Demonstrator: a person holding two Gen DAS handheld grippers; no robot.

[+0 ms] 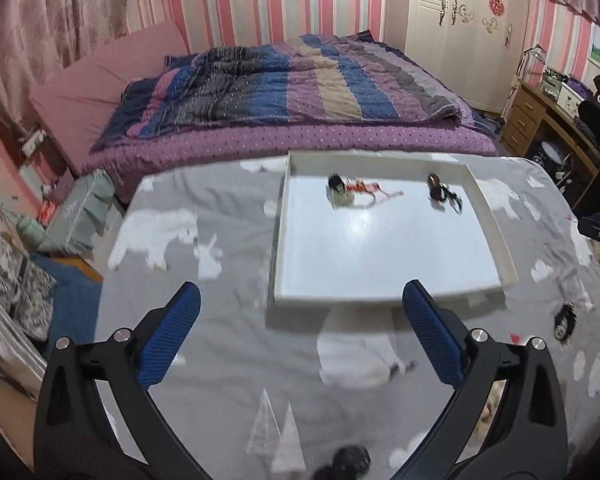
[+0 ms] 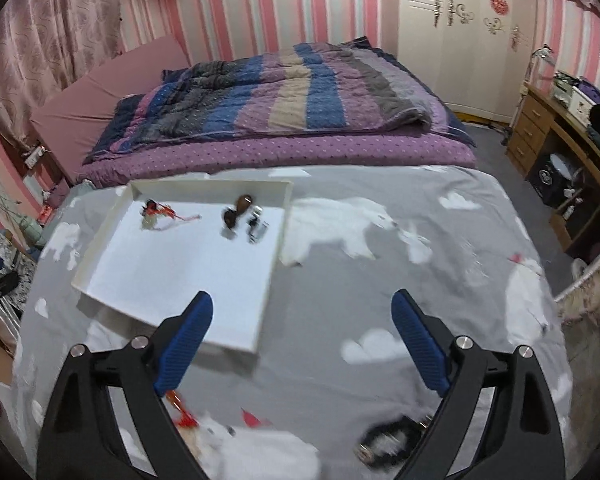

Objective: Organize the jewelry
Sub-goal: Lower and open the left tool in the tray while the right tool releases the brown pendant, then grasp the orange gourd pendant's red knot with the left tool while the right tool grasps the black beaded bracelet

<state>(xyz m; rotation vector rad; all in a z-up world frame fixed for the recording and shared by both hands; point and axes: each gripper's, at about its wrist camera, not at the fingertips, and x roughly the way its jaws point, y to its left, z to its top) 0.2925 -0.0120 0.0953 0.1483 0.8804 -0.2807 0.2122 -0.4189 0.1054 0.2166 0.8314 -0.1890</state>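
Both tongs released above the counter, nothing between their pads.

Left tongs (image 1: 300, 312) and right tongs (image 2: 302, 320) gape wide over the grey cloth (image 2: 380, 280); beyond, jewelry pieces (image 1: 348, 192) lie at the far end of the white tray (image 1: 380, 240), before the bed (image 1: 300, 80).

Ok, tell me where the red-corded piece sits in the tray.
In both views the red-corded piece lies in the white tray's far half, left of the dark pieces.

White tray (image 1: 494, 216) on grey bedspread (image 1: 220, 340)
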